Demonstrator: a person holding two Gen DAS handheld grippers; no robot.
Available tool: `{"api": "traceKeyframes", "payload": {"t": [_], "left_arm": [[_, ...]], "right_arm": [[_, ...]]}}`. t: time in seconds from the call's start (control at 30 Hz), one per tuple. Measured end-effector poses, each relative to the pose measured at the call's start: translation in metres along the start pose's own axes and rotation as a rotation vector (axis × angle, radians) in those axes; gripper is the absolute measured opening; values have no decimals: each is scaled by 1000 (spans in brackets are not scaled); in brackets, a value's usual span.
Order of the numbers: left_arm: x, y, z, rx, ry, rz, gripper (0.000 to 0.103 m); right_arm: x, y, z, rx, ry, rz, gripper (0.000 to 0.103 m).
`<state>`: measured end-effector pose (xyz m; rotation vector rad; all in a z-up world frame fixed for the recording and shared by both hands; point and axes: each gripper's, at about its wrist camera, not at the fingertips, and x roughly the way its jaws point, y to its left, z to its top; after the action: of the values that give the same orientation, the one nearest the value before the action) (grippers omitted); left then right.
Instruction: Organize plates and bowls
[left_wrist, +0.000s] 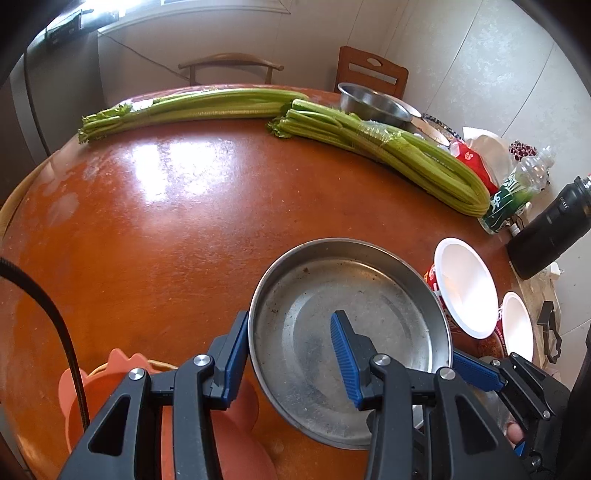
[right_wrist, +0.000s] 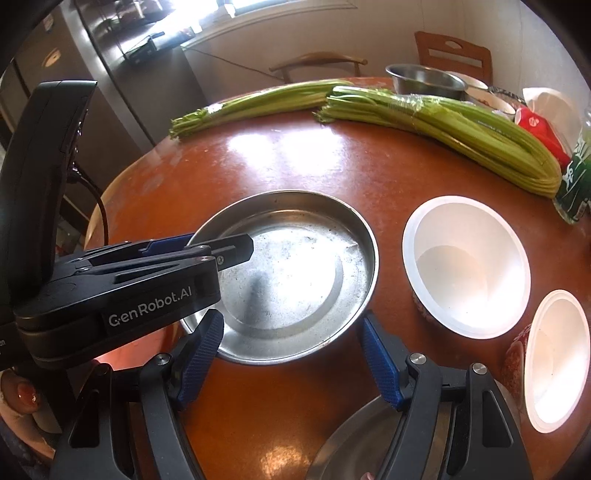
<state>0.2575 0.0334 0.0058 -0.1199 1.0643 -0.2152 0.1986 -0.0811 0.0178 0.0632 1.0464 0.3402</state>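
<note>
A second steel plate (right_wrist: 354, 439) is cut off by the right wrist view's bottom edge, and the green-labelled bottle (right_wrist: 576, 177) by its right edge.

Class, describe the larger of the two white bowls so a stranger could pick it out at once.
Start at the round red-brown table. Beside the wide, shallow steel pan, on its right, stand two white bowls. The larger white bowl is the one next to the pan; its smaller twin sits nearer the table's edge.

Silver plate (left_wrist: 369, 295), green celery (left_wrist: 406, 158), reddish-brown table (left_wrist: 166, 229).
</note>
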Motion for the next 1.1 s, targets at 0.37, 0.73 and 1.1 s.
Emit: {"api": "traceKeyframes", "payload": {"t": [0.37,0.73,1.1], "left_arm": [[-45,-3,-20,-2,-72,15,44],[-80,-6,-38,-19,-134,25,44],[-118,0,-56,-48,-205,51,44]], "right_arm": [[-29,18,-9,-50,-51,25,77],[-57,33,-20,-89,-98,53,77],[-81,54,-30,-163,-147,96,77]]}}
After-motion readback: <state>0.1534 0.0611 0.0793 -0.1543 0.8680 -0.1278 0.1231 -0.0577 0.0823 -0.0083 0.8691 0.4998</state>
